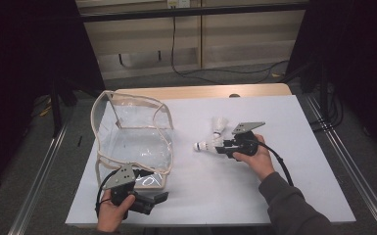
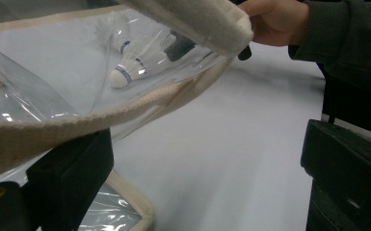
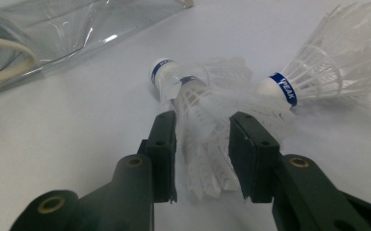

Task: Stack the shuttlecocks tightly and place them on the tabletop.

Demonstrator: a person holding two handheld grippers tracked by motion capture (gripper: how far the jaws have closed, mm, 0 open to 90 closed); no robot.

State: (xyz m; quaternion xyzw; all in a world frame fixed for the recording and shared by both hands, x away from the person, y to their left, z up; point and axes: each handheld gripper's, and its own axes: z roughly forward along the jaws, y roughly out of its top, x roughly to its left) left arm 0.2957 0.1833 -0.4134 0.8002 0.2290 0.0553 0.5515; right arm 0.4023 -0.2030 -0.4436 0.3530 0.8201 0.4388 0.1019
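Note:
A white shuttlecock (image 3: pixel 200 110) with a blue band lies on the white table top, cork pointing away. Its skirt sits between the jaws of my right gripper (image 3: pixel 203 118), which stand a little apart beside it without squeezing it. A second shuttlecock (image 3: pixel 318 62) lies just to the right, and in the high view one (image 1: pixel 219 123) stands by the right gripper (image 1: pixel 220 146). A clear plastic bag (image 1: pixel 132 142) with beige trim stands open at the left. My left gripper (image 1: pixel 162 197) is at the bag's near corner, jaws wide apart, with the bag's beige rim (image 2: pixel 67 125) draped over one jaw.
The white board (image 1: pixel 274 196) covers a wooden table whose back edge (image 1: pixel 200 91) shows beyond it. Metal rails run along both sides, and cables lie on the floor behind. A sleeve (image 2: pixel 347 29) and hand appear beyond the bag in the left gripper view.

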